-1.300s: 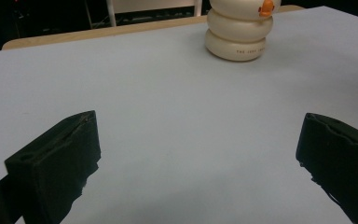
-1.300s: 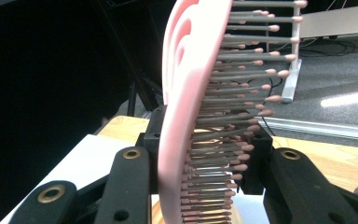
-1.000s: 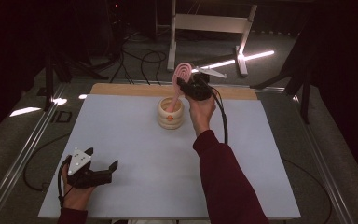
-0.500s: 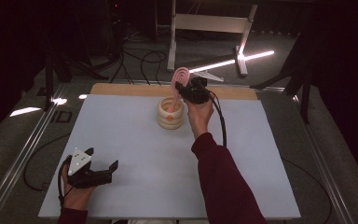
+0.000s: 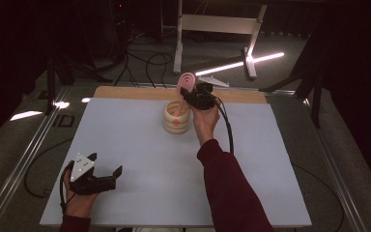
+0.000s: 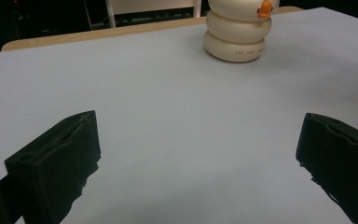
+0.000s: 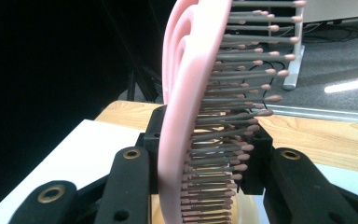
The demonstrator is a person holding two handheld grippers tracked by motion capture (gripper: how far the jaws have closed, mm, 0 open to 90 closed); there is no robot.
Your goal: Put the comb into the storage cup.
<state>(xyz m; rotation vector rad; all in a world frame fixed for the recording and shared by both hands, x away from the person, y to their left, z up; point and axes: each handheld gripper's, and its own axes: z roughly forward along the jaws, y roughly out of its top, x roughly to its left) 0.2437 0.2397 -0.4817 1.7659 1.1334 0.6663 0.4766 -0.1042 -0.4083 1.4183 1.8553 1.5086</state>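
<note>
A pink hairbrush [image 5: 185,83] [image 7: 191,107] with grey bristles stands upright, its handle down in a cream ringed holder [image 5: 177,118] [image 6: 239,29] with an orange mark. My right gripper [image 5: 190,98] [image 7: 205,154] is shut on the hairbrush just above the holder, at the far middle of the table. My left gripper [image 5: 107,175] [image 6: 200,163] rests open near the front left corner, nothing between its jaws.
The pale blue mat [image 5: 140,159] covers the table, with a wooden strip [image 5: 125,93] along its far edge. A white stand [image 5: 212,29] and cables lie on the dark floor beyond. A cable [image 5: 228,128] trails from the right gripper.
The right gripper and the hairbrush have shifted very slightly at the holder. The left gripper has not moved.
</note>
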